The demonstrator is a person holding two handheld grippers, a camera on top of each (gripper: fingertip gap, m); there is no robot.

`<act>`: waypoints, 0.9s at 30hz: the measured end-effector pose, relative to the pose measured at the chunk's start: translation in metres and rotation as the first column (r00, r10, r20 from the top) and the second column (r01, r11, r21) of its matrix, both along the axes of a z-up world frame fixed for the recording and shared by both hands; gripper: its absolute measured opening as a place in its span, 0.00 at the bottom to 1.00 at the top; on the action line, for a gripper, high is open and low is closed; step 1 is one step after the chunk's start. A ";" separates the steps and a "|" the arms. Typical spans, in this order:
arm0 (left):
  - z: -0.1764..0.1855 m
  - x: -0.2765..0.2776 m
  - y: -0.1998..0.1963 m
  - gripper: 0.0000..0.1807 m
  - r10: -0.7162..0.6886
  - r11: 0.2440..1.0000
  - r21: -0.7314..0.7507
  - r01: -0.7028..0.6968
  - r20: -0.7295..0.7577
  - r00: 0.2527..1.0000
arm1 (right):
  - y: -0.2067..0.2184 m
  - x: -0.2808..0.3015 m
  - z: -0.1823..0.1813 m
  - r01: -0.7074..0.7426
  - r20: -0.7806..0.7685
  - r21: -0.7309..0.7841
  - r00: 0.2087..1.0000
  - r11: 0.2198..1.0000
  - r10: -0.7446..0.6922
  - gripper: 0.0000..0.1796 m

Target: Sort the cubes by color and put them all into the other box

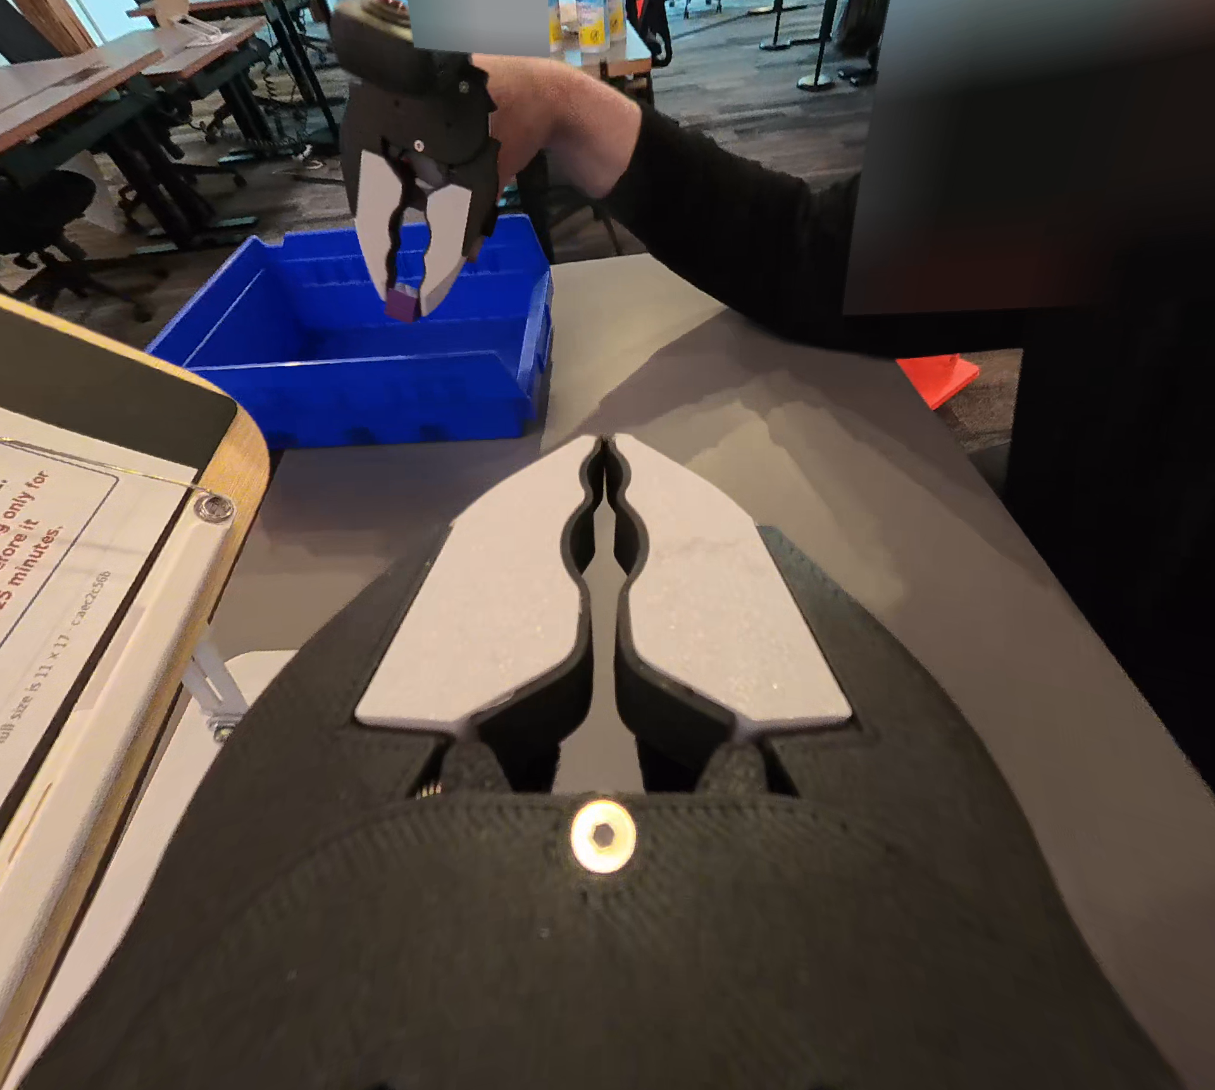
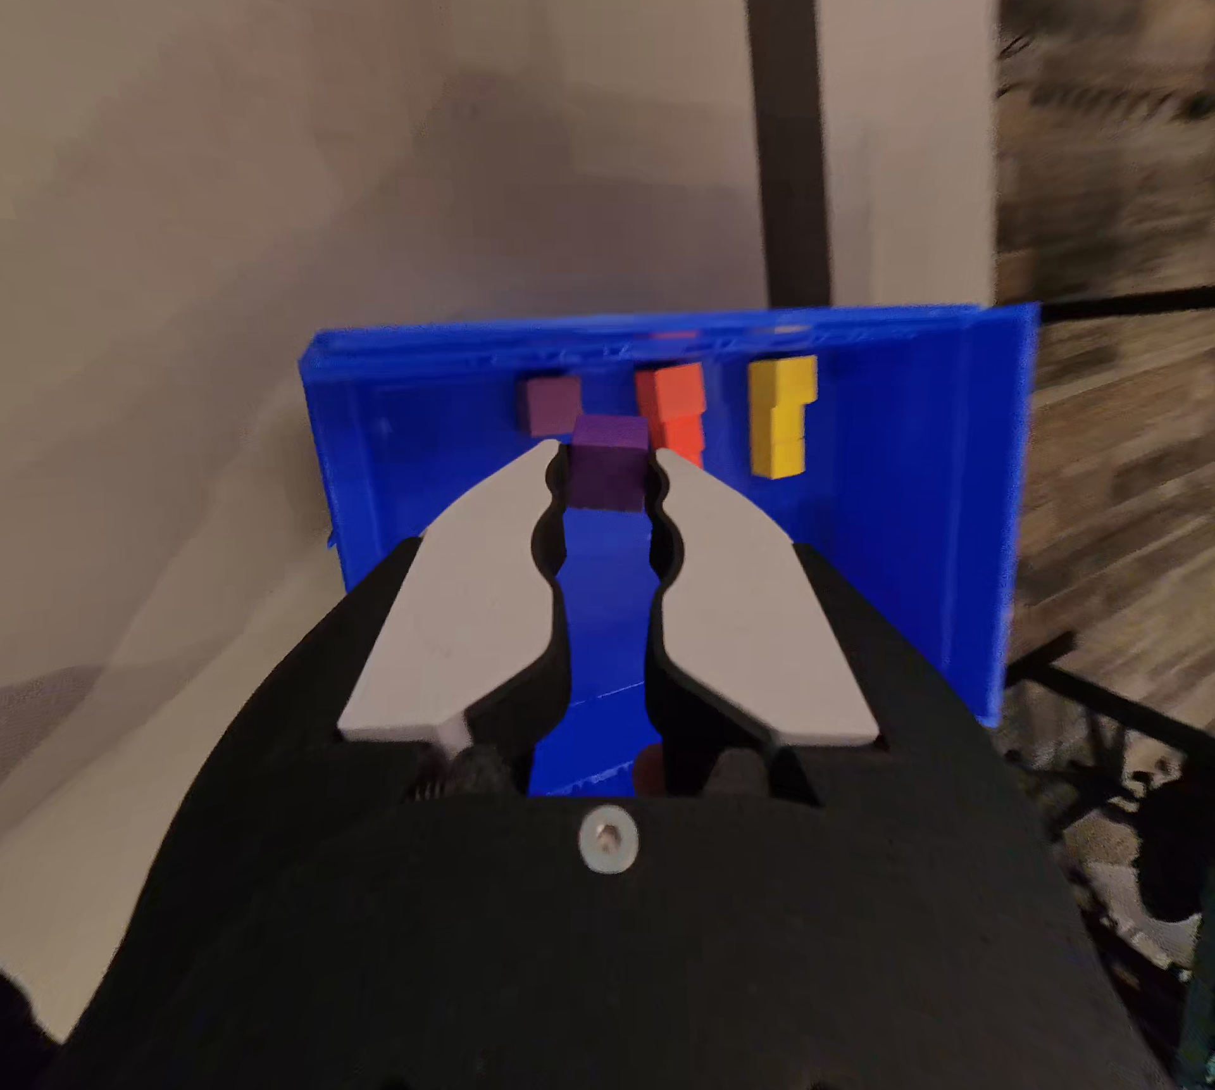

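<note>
My right gripper is shut on a purple cube and holds it above the inside of a blue box. On the box floor lie another purple cube, a row of orange-red cubes and a row of yellow cubes. In the left wrist view the right gripper hangs point-down over the blue box with the purple cube at its tips. My left gripper is shut and empty, low over the grey table, near the box's front right corner.
A wooden-edged sign board stands at the left on the grey table. A person's hand and black sleeve hold the right gripper. An orange cone sits beyond the table's right edge. Desks and chairs fill the room behind. Spacing between my two grippers at the tips: around 30 cm.
</note>
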State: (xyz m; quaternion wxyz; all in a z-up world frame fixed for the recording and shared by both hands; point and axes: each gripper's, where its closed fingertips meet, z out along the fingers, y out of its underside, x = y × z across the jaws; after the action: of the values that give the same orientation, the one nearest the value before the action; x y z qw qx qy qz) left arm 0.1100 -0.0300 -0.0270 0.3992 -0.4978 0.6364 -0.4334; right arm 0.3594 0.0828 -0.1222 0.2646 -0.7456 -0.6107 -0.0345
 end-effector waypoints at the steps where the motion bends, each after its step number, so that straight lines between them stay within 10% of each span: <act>1: -0.002 0.001 0.001 0.00 0.007 1.000 0.010 -0.007 -0.009 1.000 | 0.000 0.004 -0.009 0.010 0.018 -0.038 1.000 0.999 -0.009 0.12; 27: -0.020 0.005 -0.001 0.00 -0.007 0.999 0.033 0.010 -0.077 0.997 | 0.003 0.023 -0.096 0.057 0.151 -0.296 0.989 0.954 -0.013 0.12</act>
State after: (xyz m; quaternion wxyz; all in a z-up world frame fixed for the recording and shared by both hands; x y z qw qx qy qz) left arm 0.1154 -0.0314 -0.0468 0.3807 -0.5047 0.6605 -0.4051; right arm 0.3821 0.0859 -0.2182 0.1024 -0.7832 -0.6133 -0.0012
